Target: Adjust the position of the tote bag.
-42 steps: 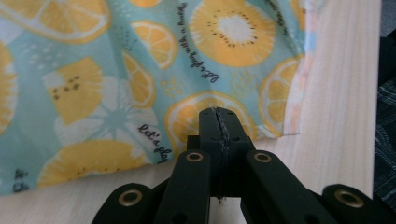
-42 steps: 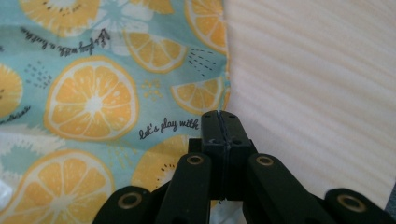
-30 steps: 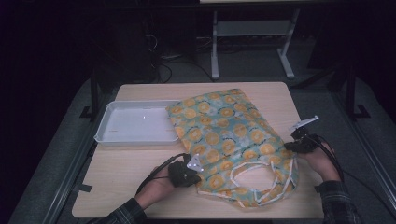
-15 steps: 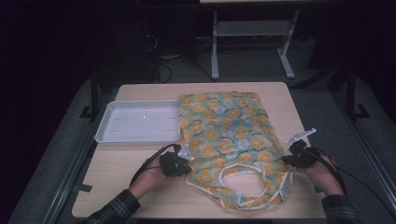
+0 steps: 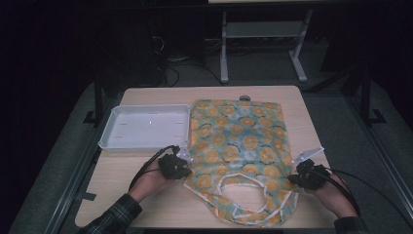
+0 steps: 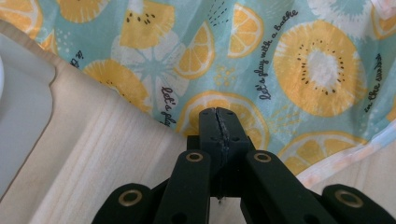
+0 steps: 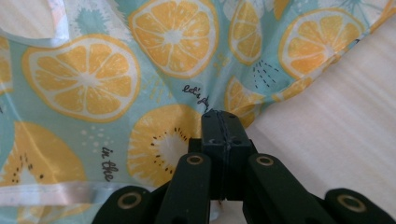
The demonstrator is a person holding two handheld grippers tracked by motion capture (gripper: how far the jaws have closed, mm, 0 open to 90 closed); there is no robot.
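Both my tongs clamped on the fruit-print bag (image 5: 237,141): L gripper (image 5: 181,168) pinching its left edge, R gripper (image 5: 295,176) pinching right edge, jaws fully closed on fabric. Bag flat mid-table (image 5: 146,195), handles toward me. White tray (image 5: 144,127) beyond L, touching bag's left side.

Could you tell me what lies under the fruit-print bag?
The fruit-print bag lies flat on the wooden table, its left edge beside the white tray. Anything inside or beneath the fabric is covered.
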